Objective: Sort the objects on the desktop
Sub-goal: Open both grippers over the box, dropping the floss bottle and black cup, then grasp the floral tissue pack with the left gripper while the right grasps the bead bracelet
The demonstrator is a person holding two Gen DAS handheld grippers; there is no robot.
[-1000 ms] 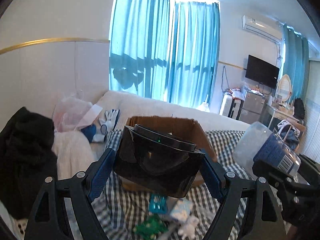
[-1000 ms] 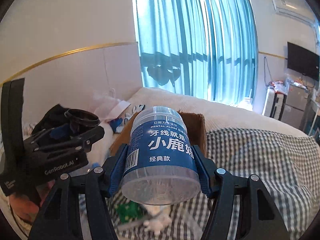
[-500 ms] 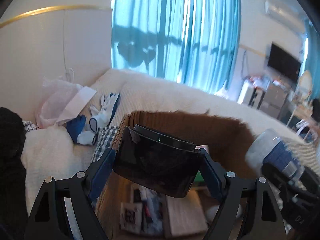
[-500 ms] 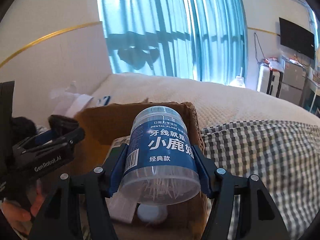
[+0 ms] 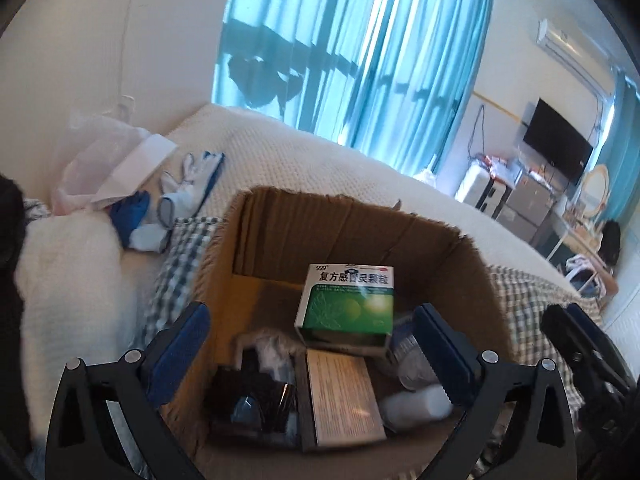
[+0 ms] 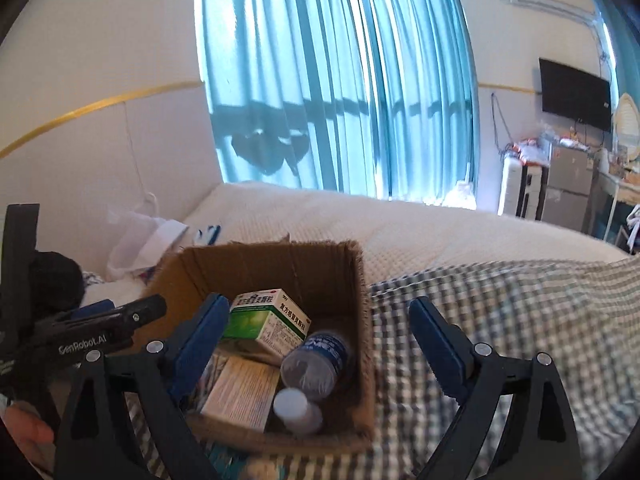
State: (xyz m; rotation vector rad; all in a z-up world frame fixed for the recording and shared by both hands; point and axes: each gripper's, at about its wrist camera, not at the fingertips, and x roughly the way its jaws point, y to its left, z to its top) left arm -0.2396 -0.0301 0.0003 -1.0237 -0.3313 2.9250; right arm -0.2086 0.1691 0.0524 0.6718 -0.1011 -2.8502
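Cardboard box (image 5: 472, 276) now holds both loads: the dark plastic container (image 5: 256, 396) the left gripper (image 5: 312, 344) carried a second ago lies at seven o'clock inside it, and the blue-labelled dental floss jar (image 6: 316, 362) has dropped from the right gripper (image 6: 316, 340) beside the green medicine carton (image 6: 266, 322) and a white-capped bottle (image 6: 296, 404). Both sets of jaws are opening, nothing between the pads. That likely finishes this pair of drops; the hands can go back for more clutter. The box sits on a checked cloth (image 6: 500, 320) over a cream bedspread (image 6: 400, 224), work gloves (image 5: 188, 188) at ten o'clock, teal curtains (image 6: 340, 80) at twelve, a television (image 6: 574, 94) at two.
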